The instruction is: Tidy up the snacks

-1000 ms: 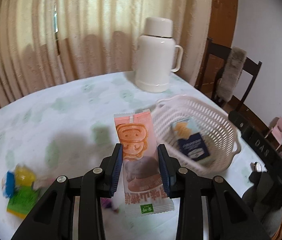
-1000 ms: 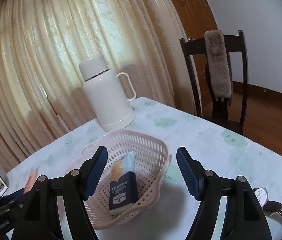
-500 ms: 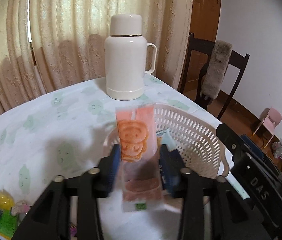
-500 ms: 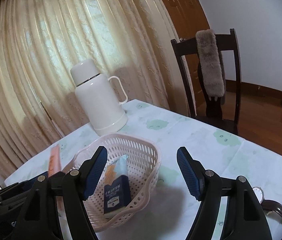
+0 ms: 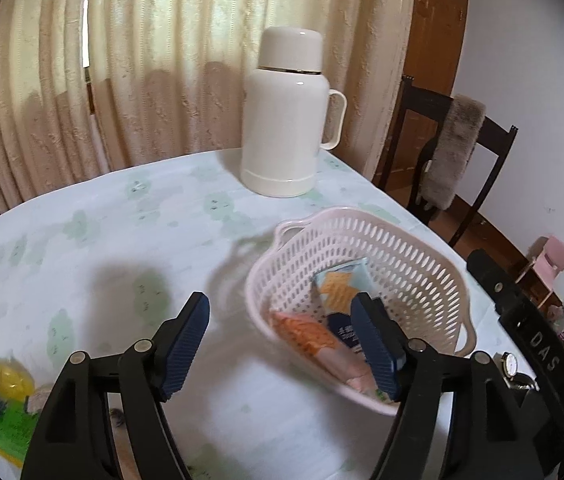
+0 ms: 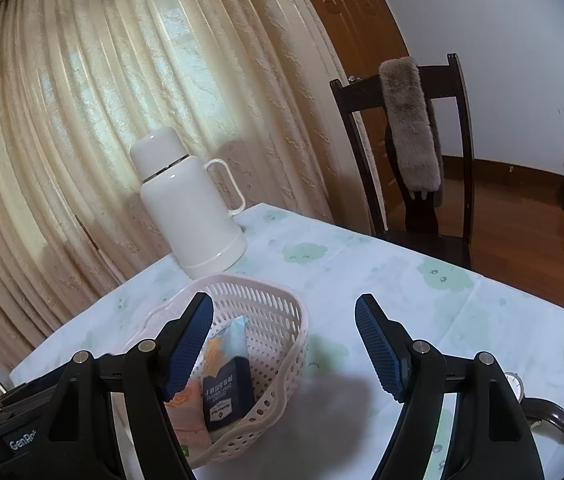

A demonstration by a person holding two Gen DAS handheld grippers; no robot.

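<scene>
A pale pink perforated basket (image 5: 413,248) (image 6: 282,316) stands on the table. Inside it lie a blue-and-white cracker packet (image 5: 341,284) (image 6: 226,384) and an orange-pink snack packet (image 5: 309,336) (image 6: 186,400), which leans over the near rim. My left gripper (image 5: 282,340) hovers at the basket's near-left edge; its jaws are opening and nothing is between them. My right gripper (image 6: 283,344) hangs open over the basket's right side and the cloth, holding nothing. Several small yellow, blue and green snacks (image 5: 6,404) lie at the table's left edge.
A tall white thermos jug (image 5: 285,120) (image 6: 190,204) stands behind the basket near the curtain. A dark wooden chair (image 6: 421,152) with a grey furry cover is at the table's far right. A wristwatch (image 6: 549,412) lies on the cloth at the right.
My left gripper carried the orange-pink packet to the right over the basket and let it go; the packet now rests in the basket. The right gripper stayed open and nearly still.
</scene>
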